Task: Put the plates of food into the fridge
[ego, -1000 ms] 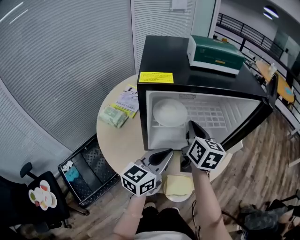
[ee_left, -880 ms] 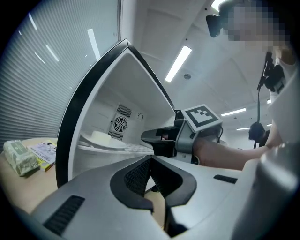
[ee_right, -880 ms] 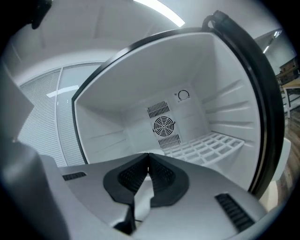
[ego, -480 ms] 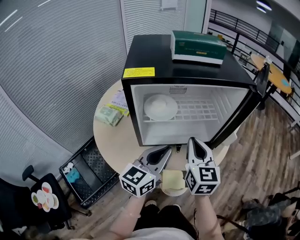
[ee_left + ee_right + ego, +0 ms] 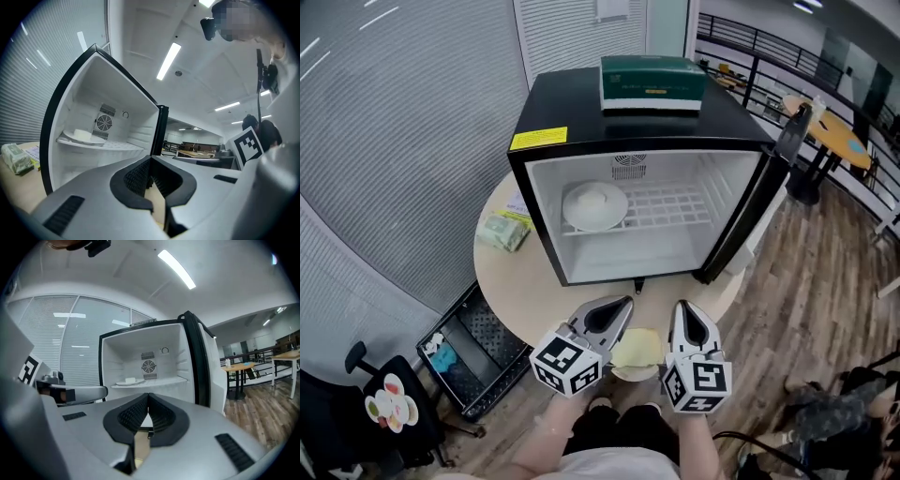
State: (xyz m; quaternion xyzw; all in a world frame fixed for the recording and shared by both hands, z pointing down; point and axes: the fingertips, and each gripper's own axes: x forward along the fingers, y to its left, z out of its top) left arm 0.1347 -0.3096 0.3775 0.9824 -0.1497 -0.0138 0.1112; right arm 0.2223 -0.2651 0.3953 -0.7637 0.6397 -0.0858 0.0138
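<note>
The small black fridge [image 5: 546,141] stands open on the round table [image 5: 514,286]. A white plate with pale food [image 5: 593,204] rests on its wire shelf at the left; the same plate [image 5: 84,137] [image 5: 130,381] shows in both gripper views. A second plate with yellowish food [image 5: 636,351] sits at the table's near edge. My left gripper [image 5: 623,306] hovers just left of that plate, my right gripper [image 5: 682,309] just right of it. Both are shut with nothing between their tips [image 5: 151,160] [image 5: 148,395], and both point at the fridge's opening.
The fridge door [image 5: 748,220] hangs open to the right. A green box [image 5: 653,82] lies on top of the fridge. A wrapped packet [image 5: 502,232] and papers [image 5: 518,202] lie on the table's left. A black crate [image 5: 464,342] and a chair [image 5: 380,403] stand on the floor at the left.
Both grippers have drawn back from the fridge's mouth to the table's near edge, on either side of the yellowish plate. The plate inside the fridge has stayed put.
</note>
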